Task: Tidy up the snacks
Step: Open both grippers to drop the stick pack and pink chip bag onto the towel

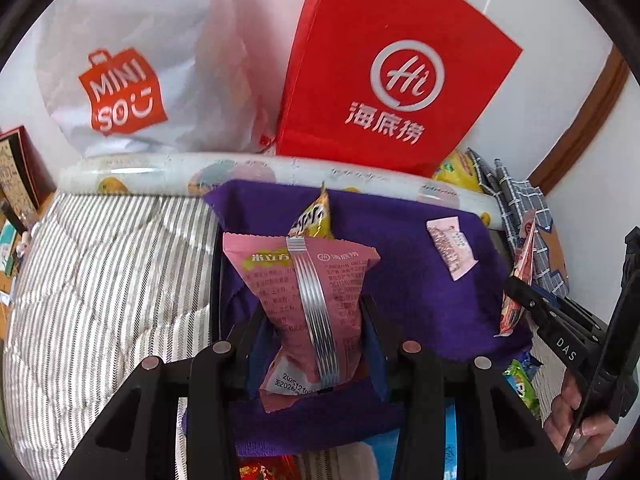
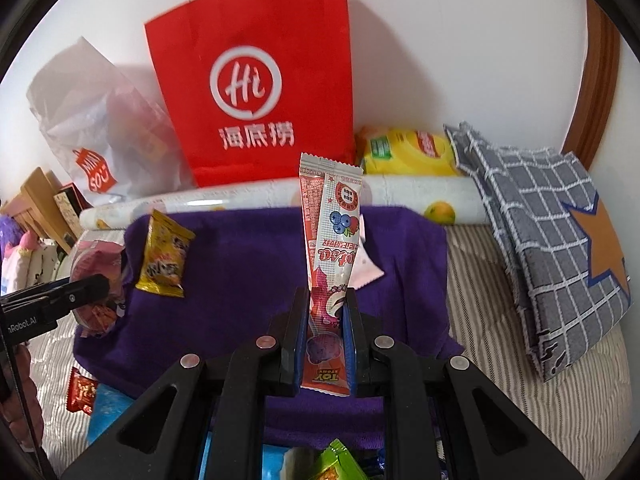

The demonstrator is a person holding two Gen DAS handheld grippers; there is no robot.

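My left gripper [image 1: 316, 316] is shut on a pink snack packet [image 1: 308, 292] and holds it above the purple cloth [image 1: 412, 280]. My right gripper [image 2: 324, 312] is shut on a long fruit-candy stick pack [image 2: 332, 240], held upright over the same cloth [image 2: 248, 272]. A yellow snack packet [image 2: 164, 258] and a small pink sachet [image 2: 368, 268] lie on the cloth; they also show in the left wrist view, the yellow packet [image 1: 316, 220] behind the pink one and the sachet [image 1: 452, 248] to the right. The right gripper with its stick pack [image 1: 518, 276] shows at right in the left view.
A red Haidilao paper bag [image 2: 256, 92] and a white Miniso bag [image 2: 100, 136] stand against the wall. A rolled printed mat [image 2: 400, 196], a yellow pack [image 2: 404, 152] and a checked fabric bag [image 2: 552, 240] lie beyond. Loose snacks [image 2: 82, 394] lie near the front edge on the striped bedding [image 1: 100, 280].
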